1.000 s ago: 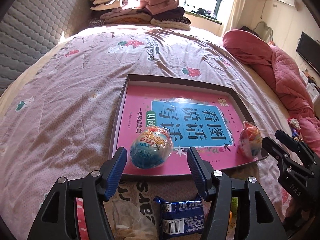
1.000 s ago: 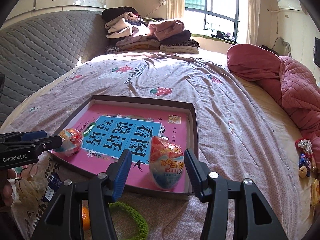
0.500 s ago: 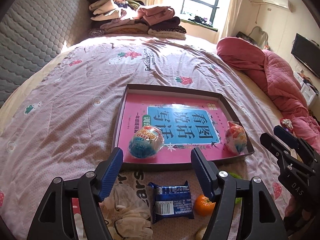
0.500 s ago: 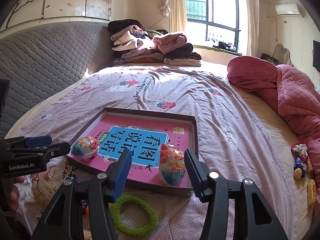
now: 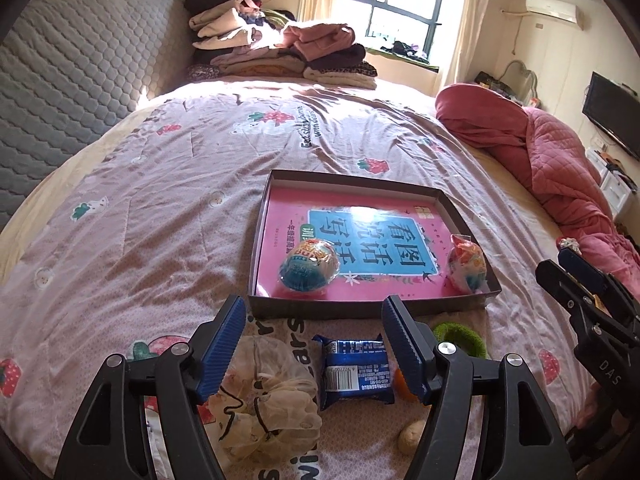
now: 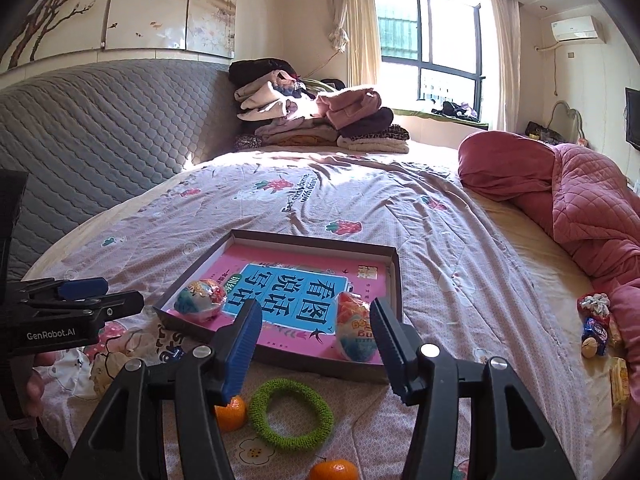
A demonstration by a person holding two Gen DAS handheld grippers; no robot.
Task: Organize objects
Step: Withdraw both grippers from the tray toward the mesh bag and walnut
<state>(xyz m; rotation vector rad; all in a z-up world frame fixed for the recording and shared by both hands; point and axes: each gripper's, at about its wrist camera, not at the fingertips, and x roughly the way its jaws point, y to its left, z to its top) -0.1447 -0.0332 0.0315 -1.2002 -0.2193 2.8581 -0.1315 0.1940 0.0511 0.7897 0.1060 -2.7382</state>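
Sunlit bedroom, a pink strawberry-print bedsheet underneath it all. Both foil-wrapped toy eggs sit inside the shallow dark cardboard box lid, on its glossy pink book. Left gripper hangs spread and empty, its jaws just opened wider; right gripper is spread too, nothing between. Next pick, I'd say, lies at six o'clock of the lid: crinkly blue snack packet, fuzzy green ring, smooth orange tangerine. Pinch the packet across its flat body; the round fruit may roll.
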